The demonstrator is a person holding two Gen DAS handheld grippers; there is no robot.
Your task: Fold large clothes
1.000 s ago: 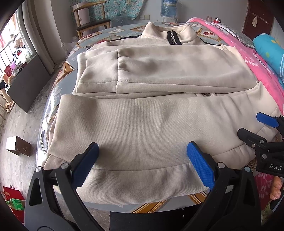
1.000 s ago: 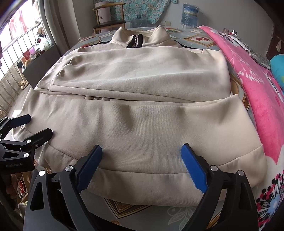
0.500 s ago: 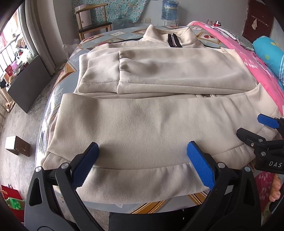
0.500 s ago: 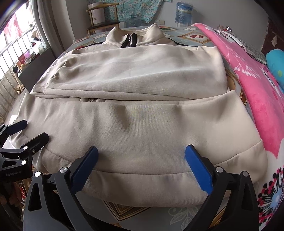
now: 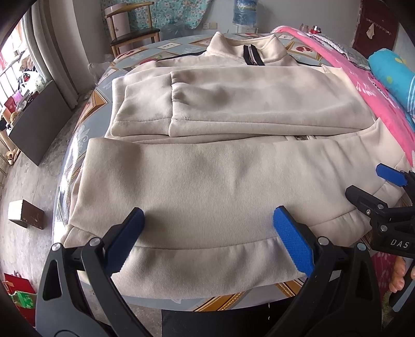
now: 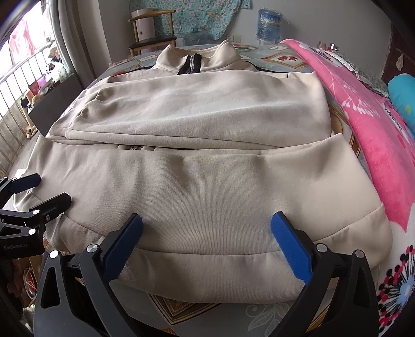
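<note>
A beige zip-up jacket (image 5: 220,181) lies flat on the table, collar and zipper (image 5: 250,53) at the far end. Its sleeves (image 5: 233,103) are folded across the chest, and the lower part is folded up toward them. My left gripper (image 5: 207,238) hovers open over the left part of the near hem, its blue pads wide apart and off the cloth. My right gripper (image 6: 207,241) stands open the same way over the right part of the hem (image 6: 207,272). Each gripper shows at the other view's edge: the right one (image 5: 384,191) and the left one (image 6: 33,191).
A pink flowered blanket (image 6: 376,129) covers the table's right side, with a blue pillow (image 5: 391,72) beyond it. A wooden chair (image 5: 132,33) and a water bottle (image 6: 268,24) stand behind the table (image 5: 85,124). A small box (image 5: 24,213) lies on the floor at left.
The right gripper's jaws have spread a little wider over the hem. The left gripper and the jacket have not moved.
</note>
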